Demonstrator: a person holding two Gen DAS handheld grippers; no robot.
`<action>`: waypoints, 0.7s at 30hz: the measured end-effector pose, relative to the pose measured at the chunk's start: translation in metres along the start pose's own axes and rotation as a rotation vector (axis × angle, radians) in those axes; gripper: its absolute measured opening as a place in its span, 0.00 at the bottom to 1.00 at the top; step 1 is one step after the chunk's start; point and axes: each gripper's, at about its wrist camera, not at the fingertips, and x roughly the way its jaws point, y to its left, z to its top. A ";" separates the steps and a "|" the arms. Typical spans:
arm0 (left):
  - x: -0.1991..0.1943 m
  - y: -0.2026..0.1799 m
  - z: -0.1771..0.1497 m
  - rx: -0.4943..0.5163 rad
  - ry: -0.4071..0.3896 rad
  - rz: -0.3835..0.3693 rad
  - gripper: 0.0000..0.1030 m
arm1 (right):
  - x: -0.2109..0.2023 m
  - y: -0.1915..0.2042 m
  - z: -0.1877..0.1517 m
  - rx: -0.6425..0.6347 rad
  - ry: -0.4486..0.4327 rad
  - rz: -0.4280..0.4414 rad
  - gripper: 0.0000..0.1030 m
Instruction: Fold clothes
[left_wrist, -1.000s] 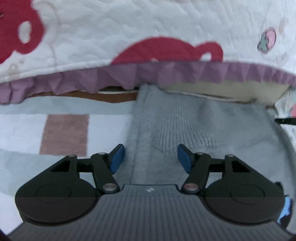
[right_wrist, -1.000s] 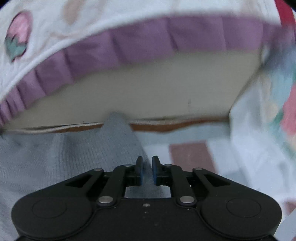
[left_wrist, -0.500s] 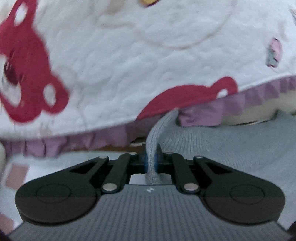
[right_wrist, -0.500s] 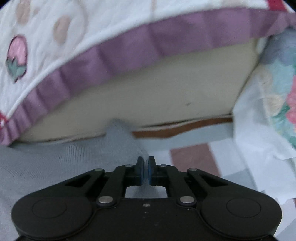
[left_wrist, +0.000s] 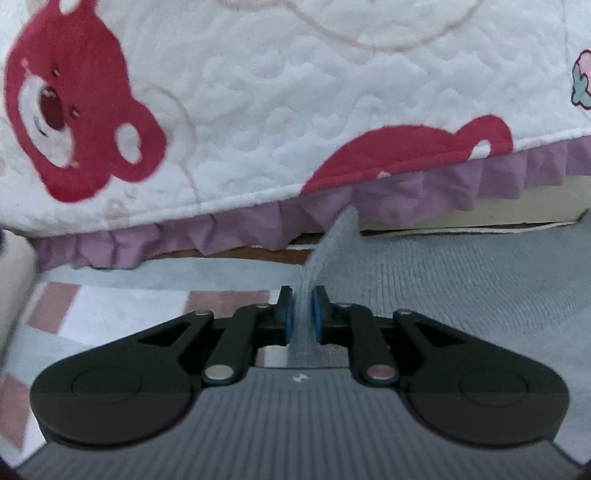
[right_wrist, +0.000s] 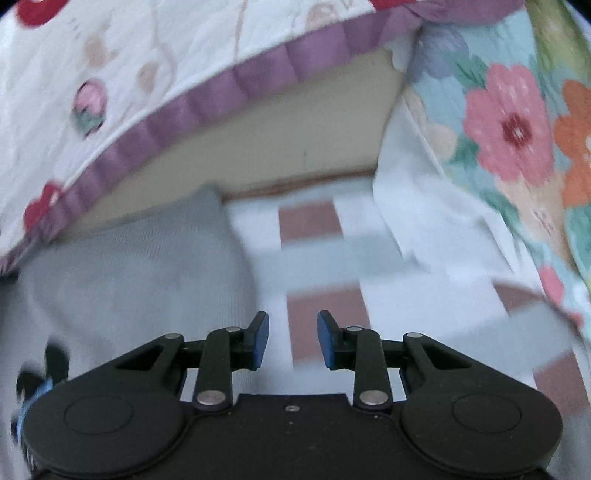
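Note:
A grey knit garment (left_wrist: 461, 280) lies on a checked cloth surface, spreading right in the left wrist view. My left gripper (left_wrist: 303, 314) is shut on a raised fold of its left edge, which stands up between the blue pads. In the right wrist view the same grey garment (right_wrist: 129, 273) lies flat at the left. My right gripper (right_wrist: 291, 339) is open and empty, over the checked cloth just right of the garment's edge.
A quilted white cover with red bears and a purple frill (left_wrist: 258, 110) hangs over a beige mattress edge (right_wrist: 266, 147) straight ahead. A floral fabric (right_wrist: 517, 147) hangs at the right. The checked pink, white and blue cloth (right_wrist: 321, 258) lies underneath.
My left gripper closed on the garment's edge and still holds it. My right gripper, shut on the garment half a second ago, has opened and let it go, shifting right.

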 end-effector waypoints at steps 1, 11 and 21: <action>-0.008 -0.002 0.001 0.000 -0.006 0.002 0.17 | -0.005 0.000 -0.011 -0.009 0.014 0.003 0.32; -0.099 -0.030 -0.043 -0.012 0.068 -0.221 0.39 | 0.010 0.037 -0.056 -0.118 0.130 0.003 0.33; -0.143 -0.030 -0.097 0.003 0.078 -0.164 0.36 | -0.016 0.018 -0.049 -0.042 -0.007 -0.279 0.02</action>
